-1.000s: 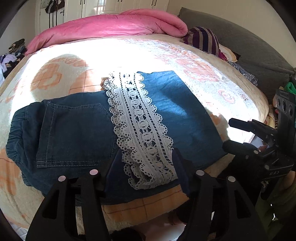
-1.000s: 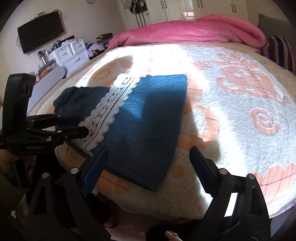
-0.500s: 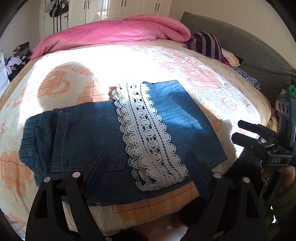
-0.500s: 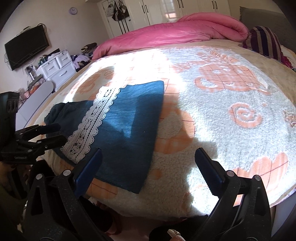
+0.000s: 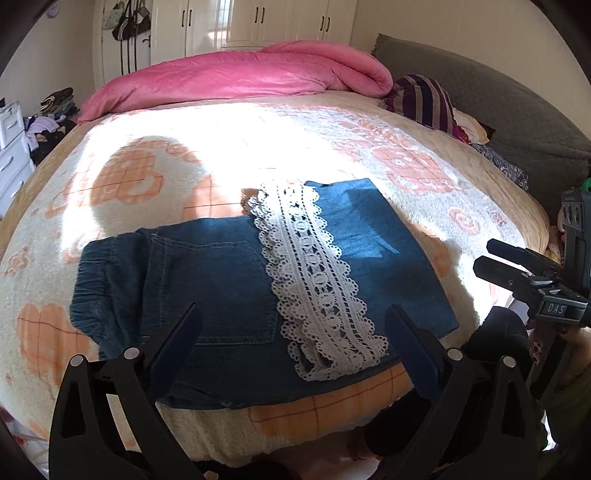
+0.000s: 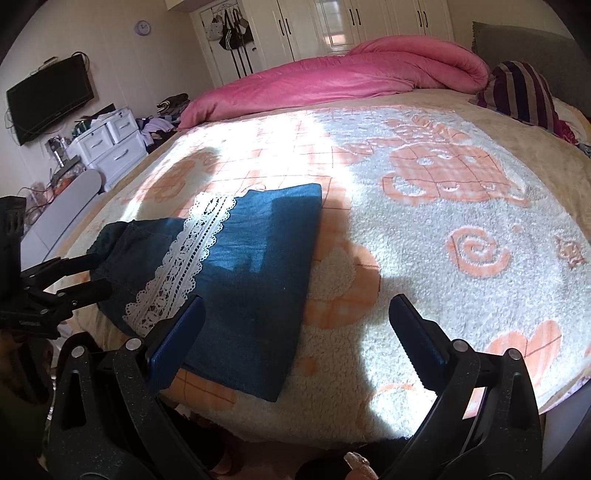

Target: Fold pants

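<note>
The folded pants (image 5: pixel 229 291) are lying flat near the front edge of the bed (image 5: pixel 258 147), on a fleecy cream blanket (image 6: pixel 443 240) with orange patterns. A white lace band (image 5: pixel 314 280) is running across the denim, with the back pocket and gathered waistband showing to its left in the left wrist view and a plain denim panel lying to its right.

The left gripper (image 5: pixel 291 332) is hovering over the near edge of the pants, its jaws opening wide, with nothing between them; the pads are not pressing on the cloth. The right gripper (image 6: pixel 295 325) is hanging above the right end of the pants and the bare blanket beside it, jaws spread wide and holding nothing.

A pink duvet (image 5: pixel 240 77) is sitting bunched along the far side of the bed. A striped cushion (image 6: pixel 524 92) is resting at the far right corner. White wardrobe doors (image 6: pixel 369 22) are standing behind the bed, and a wall television (image 6: pixel 50 98) is hanging at left above white drawers (image 6: pixel 110 144).
</note>
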Demonstrator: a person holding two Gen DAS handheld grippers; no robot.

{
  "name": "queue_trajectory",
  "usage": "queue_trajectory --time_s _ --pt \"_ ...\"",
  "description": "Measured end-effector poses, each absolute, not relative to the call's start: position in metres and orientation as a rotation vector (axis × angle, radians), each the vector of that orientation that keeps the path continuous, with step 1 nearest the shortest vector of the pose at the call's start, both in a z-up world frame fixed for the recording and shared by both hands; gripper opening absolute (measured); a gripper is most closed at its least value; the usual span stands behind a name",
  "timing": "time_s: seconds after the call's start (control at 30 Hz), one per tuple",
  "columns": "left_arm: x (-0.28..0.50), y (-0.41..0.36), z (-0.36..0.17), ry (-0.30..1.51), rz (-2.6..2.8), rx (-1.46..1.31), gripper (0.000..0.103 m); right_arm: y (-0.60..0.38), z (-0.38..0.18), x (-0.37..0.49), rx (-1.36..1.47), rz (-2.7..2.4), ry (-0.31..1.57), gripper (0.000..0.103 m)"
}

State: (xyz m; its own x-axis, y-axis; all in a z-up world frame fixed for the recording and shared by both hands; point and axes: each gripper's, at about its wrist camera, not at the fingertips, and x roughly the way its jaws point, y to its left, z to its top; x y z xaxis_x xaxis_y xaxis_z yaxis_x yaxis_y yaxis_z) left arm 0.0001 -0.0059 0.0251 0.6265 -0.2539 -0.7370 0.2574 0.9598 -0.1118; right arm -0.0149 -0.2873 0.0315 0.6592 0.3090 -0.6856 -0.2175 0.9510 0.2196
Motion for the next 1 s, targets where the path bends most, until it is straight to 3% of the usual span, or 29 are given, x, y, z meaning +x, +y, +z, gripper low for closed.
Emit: queue_trajectory --time_s 0.47,1.0 --pt "-0.009 0.05 0.033 0.807 -0.146 -0.026 0.098 -0.229 0.066 0.02 0.011 0.429 0.751 0.094" --pt "-0.023 0.129 -0.002 0.888 -0.055 -0.308 0.098 -0.099 0.079 0.07 -0.158 0.731 0.786 0.094"
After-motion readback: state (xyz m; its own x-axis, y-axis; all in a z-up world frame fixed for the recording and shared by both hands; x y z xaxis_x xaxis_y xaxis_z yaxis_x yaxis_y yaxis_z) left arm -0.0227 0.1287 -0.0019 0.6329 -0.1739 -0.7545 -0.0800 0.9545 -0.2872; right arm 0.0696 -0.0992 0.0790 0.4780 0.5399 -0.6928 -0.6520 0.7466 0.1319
